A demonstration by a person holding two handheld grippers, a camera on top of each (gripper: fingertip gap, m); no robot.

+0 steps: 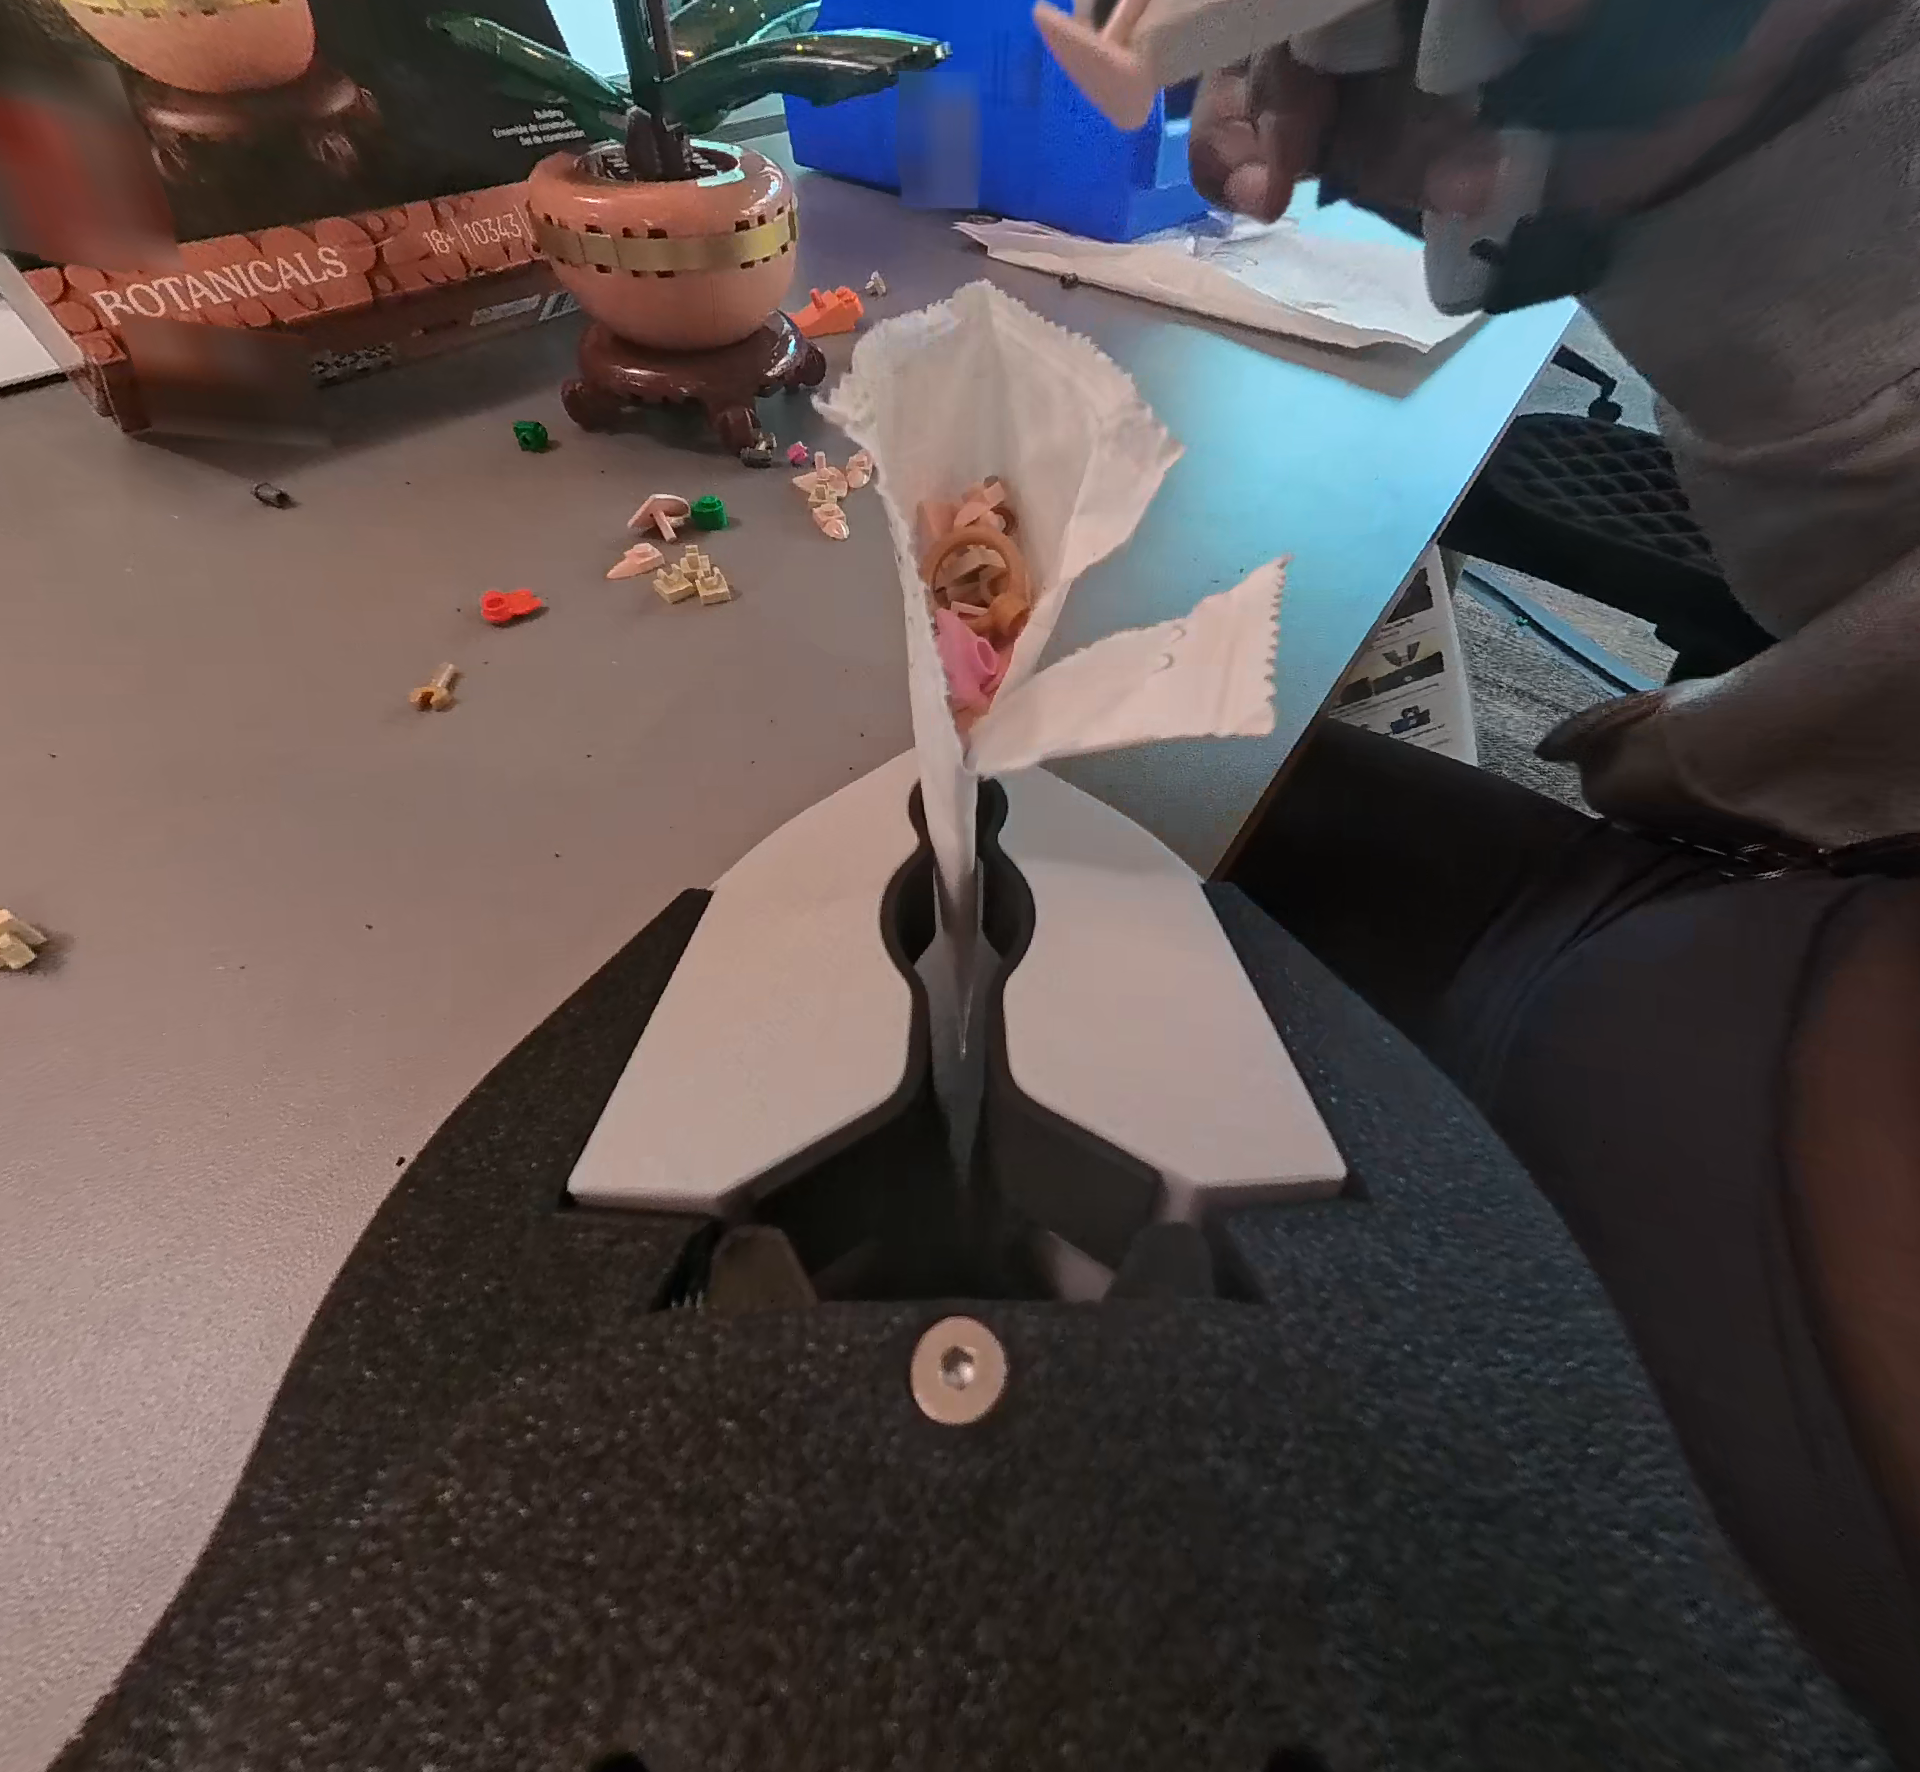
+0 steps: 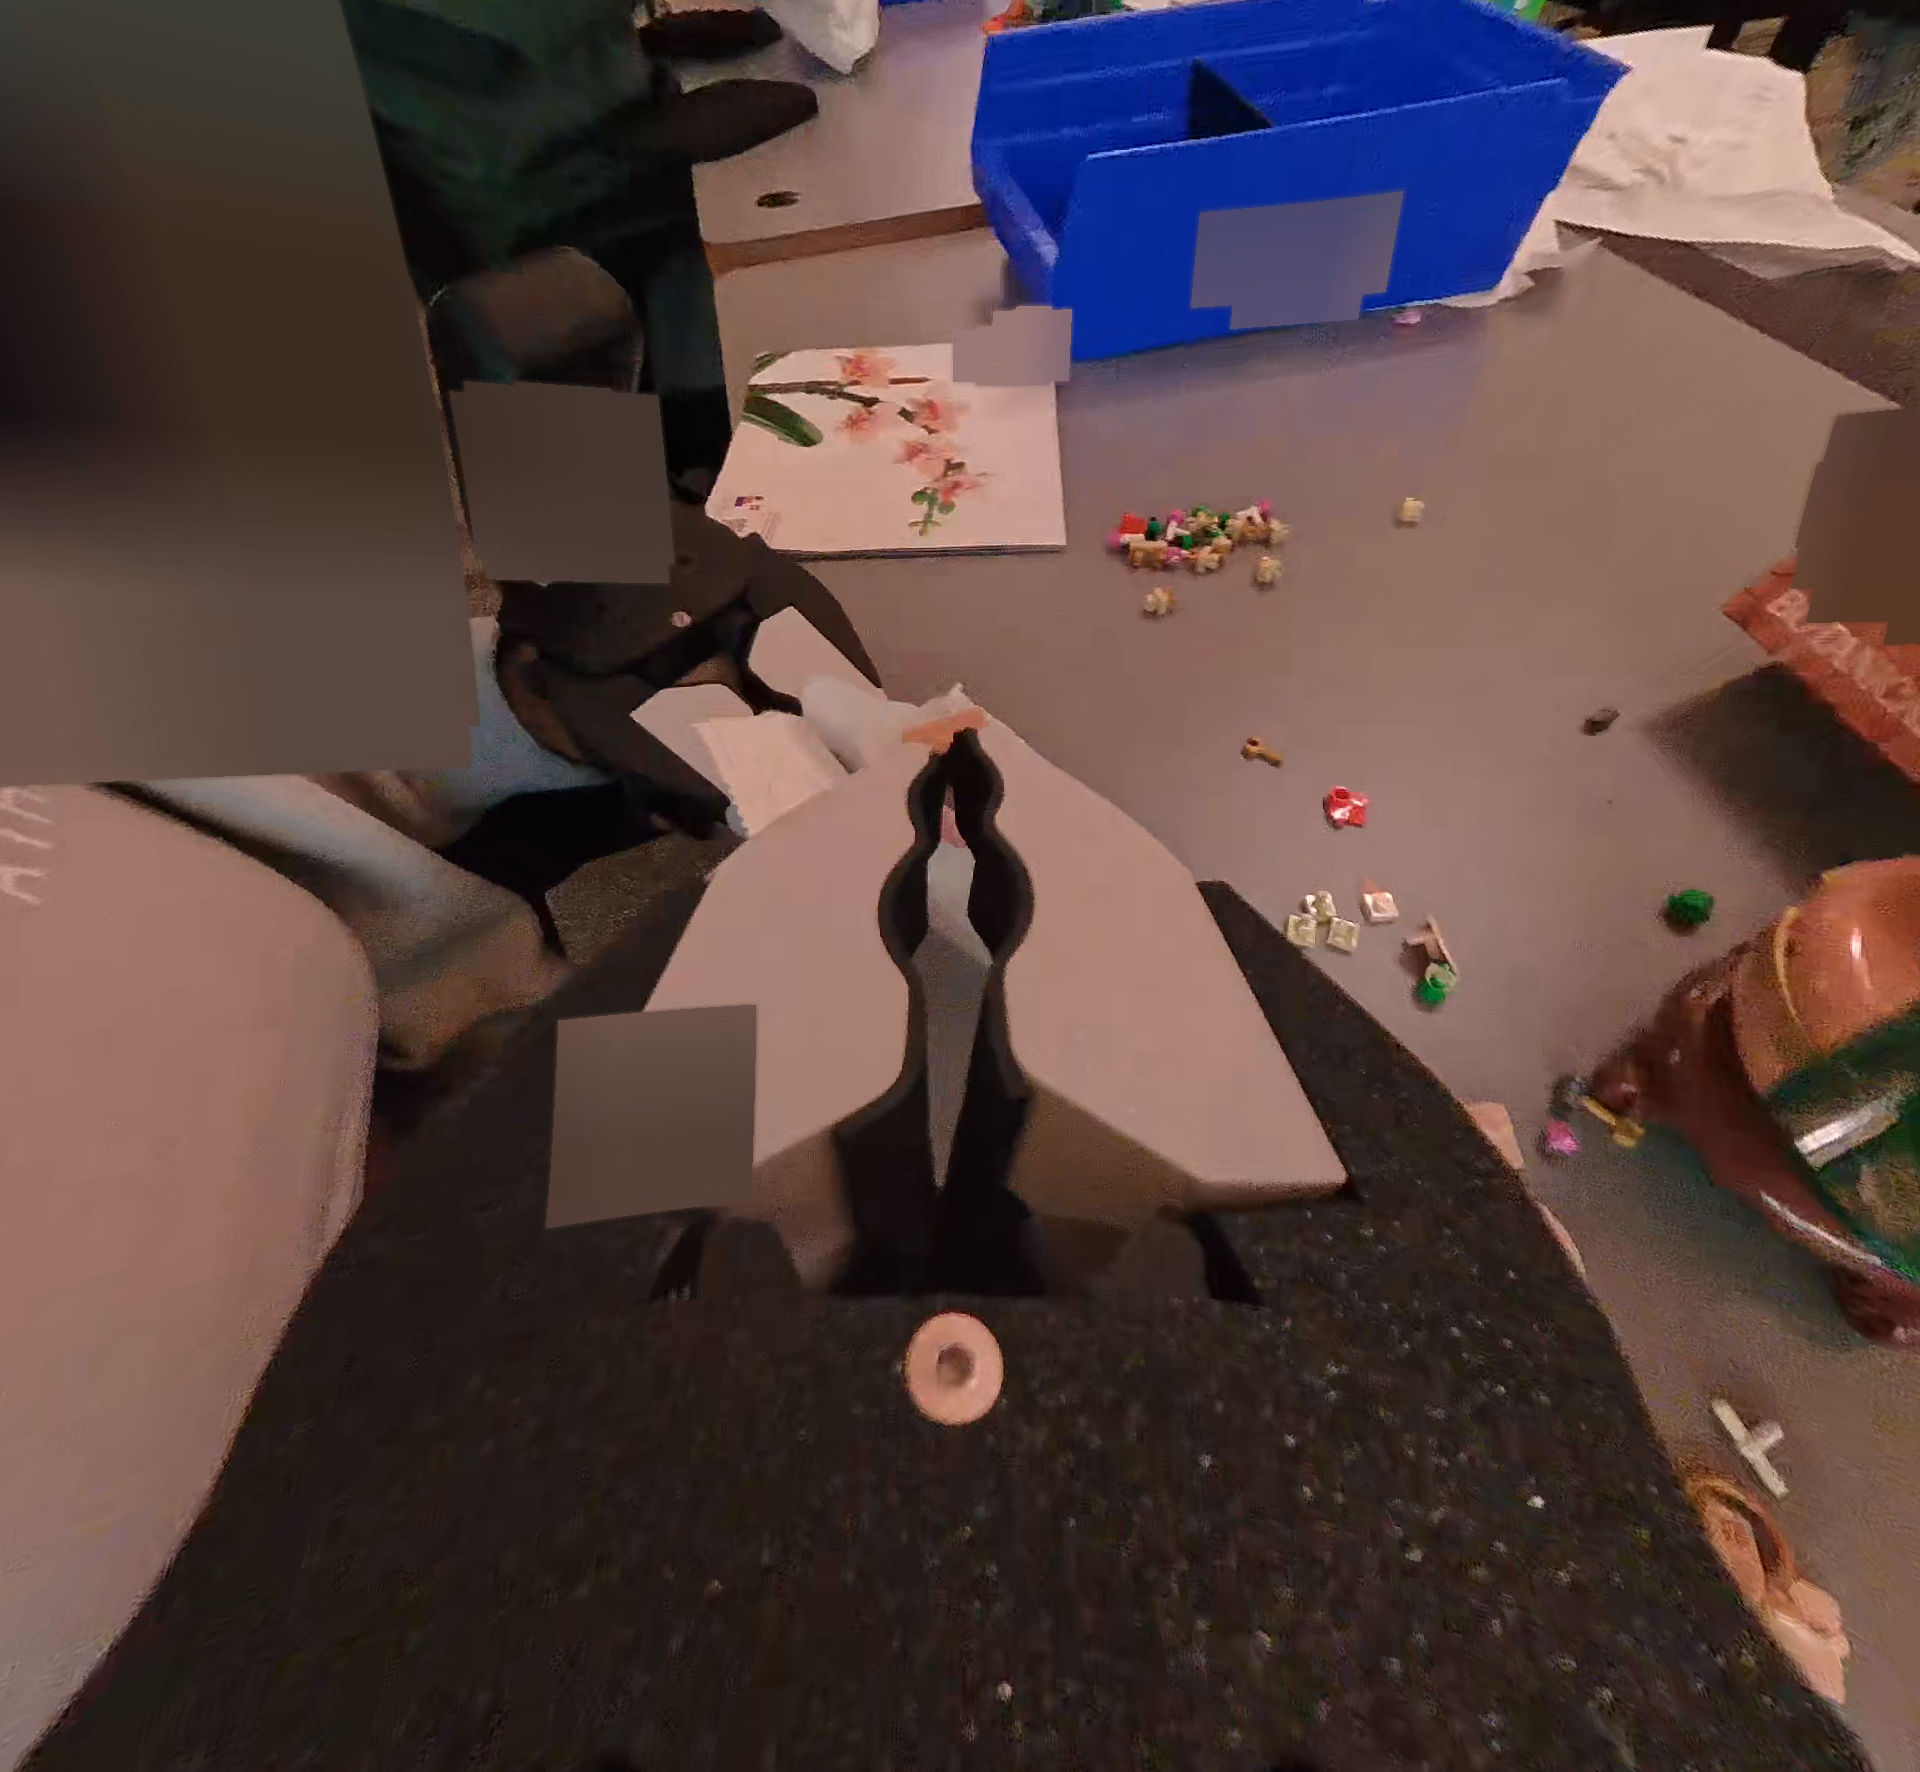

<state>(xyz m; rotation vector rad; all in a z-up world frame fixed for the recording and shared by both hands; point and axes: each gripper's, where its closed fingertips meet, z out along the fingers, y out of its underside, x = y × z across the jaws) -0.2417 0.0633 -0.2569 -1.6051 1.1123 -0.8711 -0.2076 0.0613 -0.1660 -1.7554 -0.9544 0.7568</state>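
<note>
The left gripper is clamped on the lower edge of a torn-open white paper bag, which it holds upright above the grey worktop. The bag's long axis runs straight ahead and up from the jaws, and its mouth gapes toward the camera. Tan rings and pink plastic pieces sit inside, and a torn flap hangs off to the right.

The right gripper is pinched shut on a small peach-pink piece, gripped at the very fingertips. In the left wrist view the same gripper hovers above and to the right of the bag, well apart from its mouth, with the pale piece jutting from its tip. Of the two, it is the one carrying a loose part; the left only steadies the bag.

Scattered small bricks lie across the worktop beyond the bag. A brick-built potted plant stands in front of its box, and a blue bin and an open instruction booklet lie further back.
</note>
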